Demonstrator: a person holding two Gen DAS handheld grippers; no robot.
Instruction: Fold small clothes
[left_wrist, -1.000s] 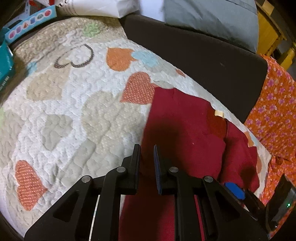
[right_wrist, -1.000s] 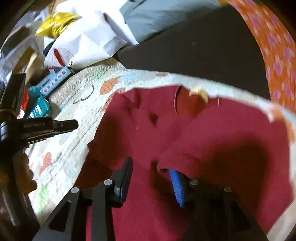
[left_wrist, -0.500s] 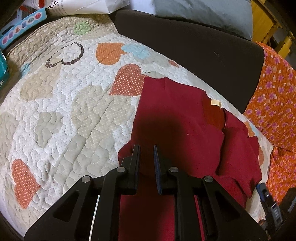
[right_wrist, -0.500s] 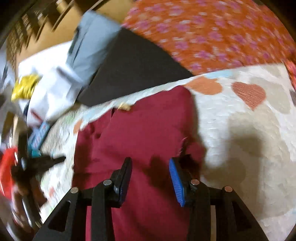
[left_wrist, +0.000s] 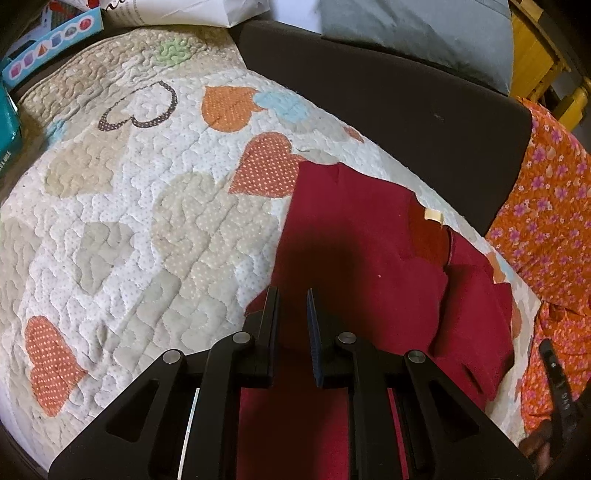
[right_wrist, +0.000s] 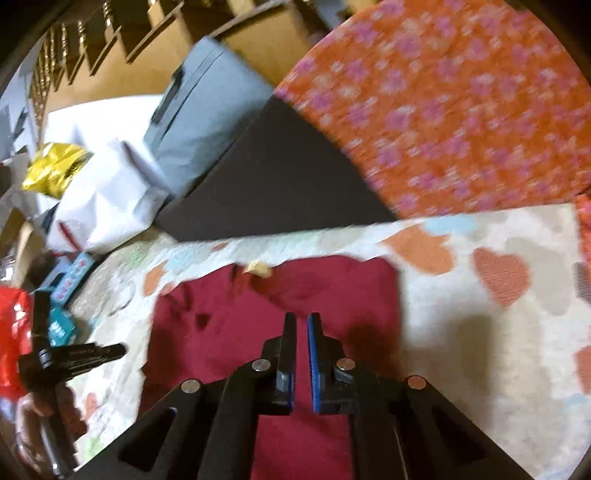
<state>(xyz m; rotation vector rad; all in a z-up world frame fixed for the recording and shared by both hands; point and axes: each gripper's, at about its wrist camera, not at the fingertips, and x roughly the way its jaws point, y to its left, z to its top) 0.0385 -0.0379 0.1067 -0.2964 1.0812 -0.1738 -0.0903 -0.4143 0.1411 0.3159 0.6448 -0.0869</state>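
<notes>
Left wrist view looks down along the left gripper (left_wrist: 291, 314), held low over the heart-print quilt (left_wrist: 122, 229) and pointing toward the quilt's far edge. Its fingers stand near each other with a narrow gap between them, and nothing sits in that gap — the jaws are drawn almost together but grasp nothing that shows. The dark red garment (left_wrist: 354, 240) lies flat on the quilt's right half, running from beneath the gripper body up to the far edge, where its neckline and a small pale label (left_wrist: 433, 215) face the dark sofa back (left_wrist: 388, 99). The left fingertip hovers over the garment's left border, where red cloth meets quilt; whether it touches the cloth I cannot tell. A folded part of the garment lies on its right side, near the quilt's right edge.

Right wrist view is blurred by motion. The right gripper (right_wrist: 302, 321) is raised above the garment (right_wrist: 229, 332), aimed at its collar, with the two blue-padded fingers close and only a thin slit between them — nearly clenched, holding nothing. The garment lies under and ahead of these jaws, its right border straight against bare quilt (right_wrist: 480, 332). At the picture's left, the left gripper (right_wrist: 110, 350) shows beside the garment's left border. Orange flowered cloth (right_wrist: 461, 110) lies beyond the quilt's far edge.
</notes>
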